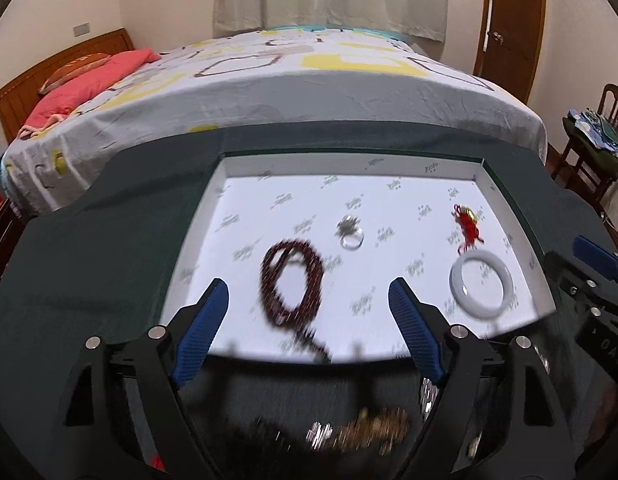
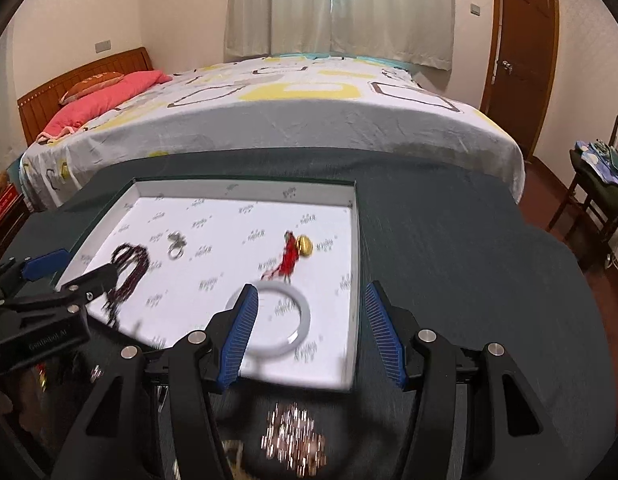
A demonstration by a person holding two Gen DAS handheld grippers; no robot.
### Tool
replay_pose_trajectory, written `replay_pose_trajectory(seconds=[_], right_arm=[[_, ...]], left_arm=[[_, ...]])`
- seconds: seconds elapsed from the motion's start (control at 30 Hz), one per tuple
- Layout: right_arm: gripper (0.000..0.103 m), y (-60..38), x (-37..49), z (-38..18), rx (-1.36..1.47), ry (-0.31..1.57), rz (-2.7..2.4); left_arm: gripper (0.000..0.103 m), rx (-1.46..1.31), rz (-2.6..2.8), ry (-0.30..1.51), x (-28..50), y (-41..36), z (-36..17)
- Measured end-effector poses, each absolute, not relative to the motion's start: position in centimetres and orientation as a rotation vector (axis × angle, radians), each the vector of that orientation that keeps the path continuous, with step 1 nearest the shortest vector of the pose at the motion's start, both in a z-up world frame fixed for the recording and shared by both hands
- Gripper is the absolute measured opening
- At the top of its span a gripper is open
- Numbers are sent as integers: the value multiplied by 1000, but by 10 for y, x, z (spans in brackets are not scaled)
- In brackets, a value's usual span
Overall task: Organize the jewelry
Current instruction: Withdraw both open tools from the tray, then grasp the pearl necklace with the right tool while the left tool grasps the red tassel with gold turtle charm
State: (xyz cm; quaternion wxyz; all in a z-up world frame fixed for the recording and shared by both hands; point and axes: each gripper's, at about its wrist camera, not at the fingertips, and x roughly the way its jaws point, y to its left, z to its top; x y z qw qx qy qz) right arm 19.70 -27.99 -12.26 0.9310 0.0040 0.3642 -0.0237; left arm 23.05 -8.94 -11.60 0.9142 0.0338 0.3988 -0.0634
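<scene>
White tray (image 1: 509,200) mid-frame holds dark beads (image 1: 291,284), ring (image 1: 351,234), bangle (image 1: 481,282), spread for sorting; left gripper (image 1: 309,300) wide, right gripper (image 2: 309,300) half-open, both empty.

"Gentlebot AI" in pale letters on the black body of the left claw (image 2: 71,272), tray print too blurred to read

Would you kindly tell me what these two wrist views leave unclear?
- Glittery jewelry heap on the dark cloth: motion-blurred in both views, pieces indistinguishable.
- Dark red bead strand: blurred; in the right view the left gripper covers part.
- Small silver ring: too small and blurred for detail.
</scene>
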Motion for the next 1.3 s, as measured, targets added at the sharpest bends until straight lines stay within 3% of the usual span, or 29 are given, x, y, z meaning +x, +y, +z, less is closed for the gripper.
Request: replay_pose_trajectory(seconds=[0.4, 0.77, 0.87, 1.03, 1.1, 1.3], right_arm=[[55, -271, 130, -152, 22, 811, -13], [55, -251, 122, -171, 33, 853, 48], [64, -244, 125, -175, 30, 858, 49], [66, -232, 129, -181, 7, 871, 57], [72, -229, 130, -183, 5, 873, 57], [72, -228, 130, -188, 12, 891, 64]], left_arm=[[83, 77, -47, 841, 163, -51, -125], [83, 62, 24, 866, 140, -20, -135], [83, 59, 31, 867, 137, -16, -135], [83, 56, 35, 867, 137, -12, -136], [83, 62, 37, 869, 137, -13, -138], [83, 70, 39, 881, 137, -13, -142]])
